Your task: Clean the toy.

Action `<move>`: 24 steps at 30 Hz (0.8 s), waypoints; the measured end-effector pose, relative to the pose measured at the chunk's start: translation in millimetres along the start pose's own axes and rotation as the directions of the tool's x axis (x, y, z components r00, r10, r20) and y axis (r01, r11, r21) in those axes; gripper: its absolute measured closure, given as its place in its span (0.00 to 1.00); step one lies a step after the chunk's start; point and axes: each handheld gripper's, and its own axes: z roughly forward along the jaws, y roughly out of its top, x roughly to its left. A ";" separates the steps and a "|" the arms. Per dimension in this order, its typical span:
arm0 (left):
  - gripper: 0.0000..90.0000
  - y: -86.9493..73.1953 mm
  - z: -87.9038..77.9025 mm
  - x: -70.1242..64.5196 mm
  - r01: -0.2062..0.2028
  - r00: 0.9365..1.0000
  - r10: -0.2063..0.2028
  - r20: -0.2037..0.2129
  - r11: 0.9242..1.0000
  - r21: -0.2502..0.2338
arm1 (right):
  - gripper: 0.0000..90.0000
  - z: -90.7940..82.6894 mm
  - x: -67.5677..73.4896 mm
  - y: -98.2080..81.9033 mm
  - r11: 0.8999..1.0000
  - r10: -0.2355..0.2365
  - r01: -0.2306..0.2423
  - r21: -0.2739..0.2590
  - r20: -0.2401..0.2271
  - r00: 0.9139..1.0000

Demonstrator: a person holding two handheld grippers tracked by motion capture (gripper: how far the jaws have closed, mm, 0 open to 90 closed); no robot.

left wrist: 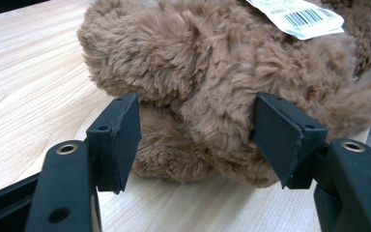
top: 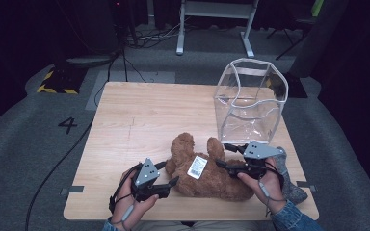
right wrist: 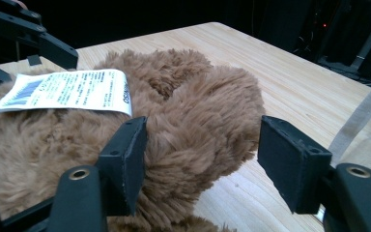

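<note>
Left gripper (top: 173,182): lower centre-left, fingers wide around the teddy bear's (top: 207,168) end.
Right gripper (top: 224,155): fingers wide, one pad against fur.
Counter (top: 139,115): bare across left half.
Clear bag (top: 250,98): upper right, near the edge.
Tag (right wrist: 67,90): print legible in right gripper view.

evenly lit table (top: 139,110), dark surroundings, sharp close views, soft shadows

Lab or studio: dark room, grey carpet, hazard-taped floor box (top: 58,81), cables (top: 147,36), numbered floor.

A fuzzy brown teddy bear (top: 207,175) wears a white barcode tag (top: 197,166); the tabletop (top: 139,115) is pale wood-grain, the fingers (left wrist: 118,140) matte black.
</note>
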 end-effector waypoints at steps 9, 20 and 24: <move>0.39 0.5 11.2 -2.3 -0.016 1.000 0.016 0.002 1.000 0.025 | 0.34 -50.2 7.7 6.3 1.000 -0.016 0.016 -0.007 0.021 1.000; 0.39 2.2 11.2 -2.6 -0.022 1.000 0.022 -0.007 1.000 0.022 | 0.23 -107.0 10.9 -60.4 0.993 -0.015 0.002 0.118 0.111 0.994; 0.40 1.9 12.0 -1.9 -0.015 1.000 0.015 -0.002 1.000 0.018 | 0.27 -126.9 -6.3 -70.1 0.994 0.021 -0.036 0.105 0.137 0.990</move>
